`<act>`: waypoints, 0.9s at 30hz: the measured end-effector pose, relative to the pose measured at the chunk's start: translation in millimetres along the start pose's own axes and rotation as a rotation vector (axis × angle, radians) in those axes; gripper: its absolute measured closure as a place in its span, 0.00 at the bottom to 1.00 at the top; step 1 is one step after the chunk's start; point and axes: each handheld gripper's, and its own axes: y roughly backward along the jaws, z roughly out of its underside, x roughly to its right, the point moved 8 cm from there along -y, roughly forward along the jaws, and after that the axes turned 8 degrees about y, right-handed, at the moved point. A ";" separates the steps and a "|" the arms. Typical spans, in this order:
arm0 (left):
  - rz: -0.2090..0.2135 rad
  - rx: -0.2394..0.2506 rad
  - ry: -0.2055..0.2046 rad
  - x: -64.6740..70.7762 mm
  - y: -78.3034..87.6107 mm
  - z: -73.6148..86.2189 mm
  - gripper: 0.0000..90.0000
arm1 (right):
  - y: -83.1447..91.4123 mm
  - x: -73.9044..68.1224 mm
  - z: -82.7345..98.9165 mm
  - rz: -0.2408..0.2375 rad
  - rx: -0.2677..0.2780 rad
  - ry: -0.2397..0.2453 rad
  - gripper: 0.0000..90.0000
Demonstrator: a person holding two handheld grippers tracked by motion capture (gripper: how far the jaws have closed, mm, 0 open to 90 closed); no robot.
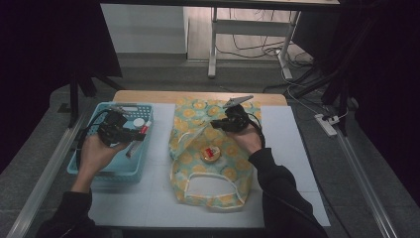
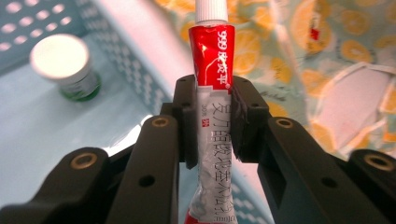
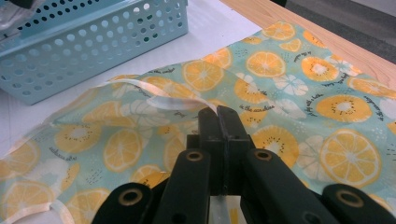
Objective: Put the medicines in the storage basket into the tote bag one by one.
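Over the blue basket (image 1: 110, 166) at the left edge of the surface (image 1: 158, 198), the left hand (image 1: 96, 151) holds the left tongs (image 2: 215, 105) with the forearm angled in from the near edge. These tongs pinch a red and white tube (image 2: 212, 93) across its middle, the white cap pointing toward the fruit-print bag (image 1: 210, 148). A white-capped jar (image 2: 67, 67) stands on the basket floor just beside it. Toward the far edge, the right hand (image 1: 245, 136) reaches forward over the bag, sleeve running back to the near right corner. The right tongs (image 3: 219, 116) are pressed together on the bag's pale rim, lifting the fabric slightly. A small round red and yellow item (image 1: 210, 154) lies on the bag's middle.
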 end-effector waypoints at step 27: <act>0.140 -0.057 -0.160 93.4 -52.6 -30.2 0.83 | 1.6 -0.5 -2.6 0.006 0.016 0.002 1.00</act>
